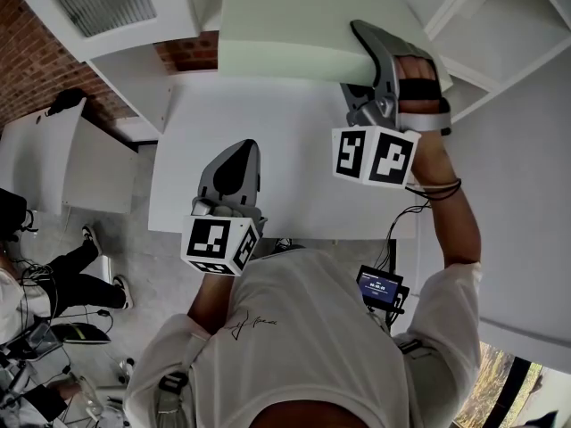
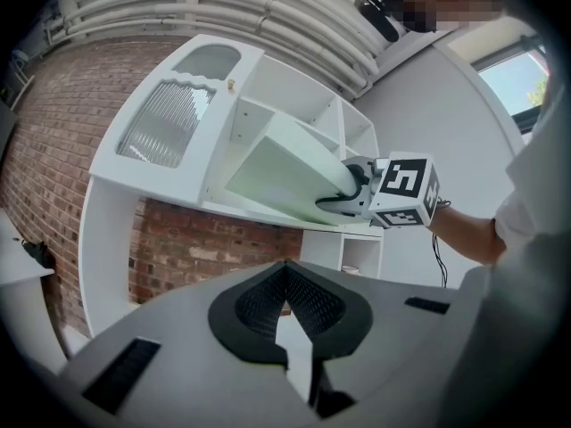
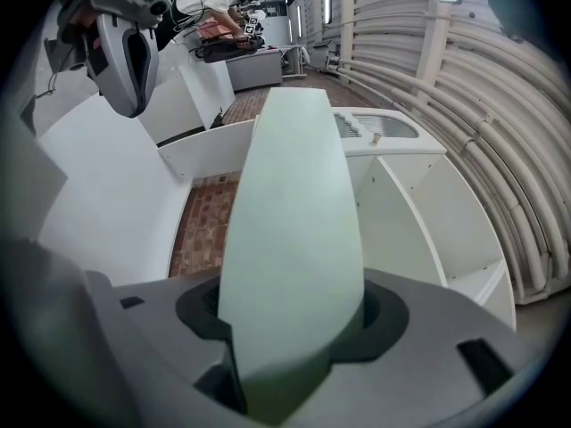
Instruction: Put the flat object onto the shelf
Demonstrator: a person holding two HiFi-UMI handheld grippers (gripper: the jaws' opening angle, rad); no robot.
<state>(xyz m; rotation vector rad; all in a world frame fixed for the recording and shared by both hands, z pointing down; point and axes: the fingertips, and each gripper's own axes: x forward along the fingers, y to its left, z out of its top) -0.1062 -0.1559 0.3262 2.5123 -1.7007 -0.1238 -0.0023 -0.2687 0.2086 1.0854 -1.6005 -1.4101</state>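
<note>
The flat object is a pale green board [image 1: 294, 25]. My right gripper [image 1: 364, 34] is shut on its right edge and holds it up against the white shelf unit [image 1: 500, 25]. In the right gripper view the board [image 3: 294, 203] runs out from between the jaws of the right gripper [image 3: 290, 337] toward the shelf compartments [image 3: 401, 203]. In the left gripper view the board [image 2: 285, 163] lies tilted in front of the open shelves [image 2: 241, 105], with the right gripper [image 2: 357, 190] at its end. My left gripper [image 1: 243, 148] hangs lower, shut and holding nothing, with its tips [image 2: 285, 270] together.
A white tabletop [image 1: 268, 123] lies below both grippers. A second white desk [image 1: 53, 150] stands at the left, with a seated person's legs [image 1: 62, 275] beside it. A brick wall [image 1: 27, 52] runs behind, and a white wall [image 1: 526, 194] closes the right.
</note>
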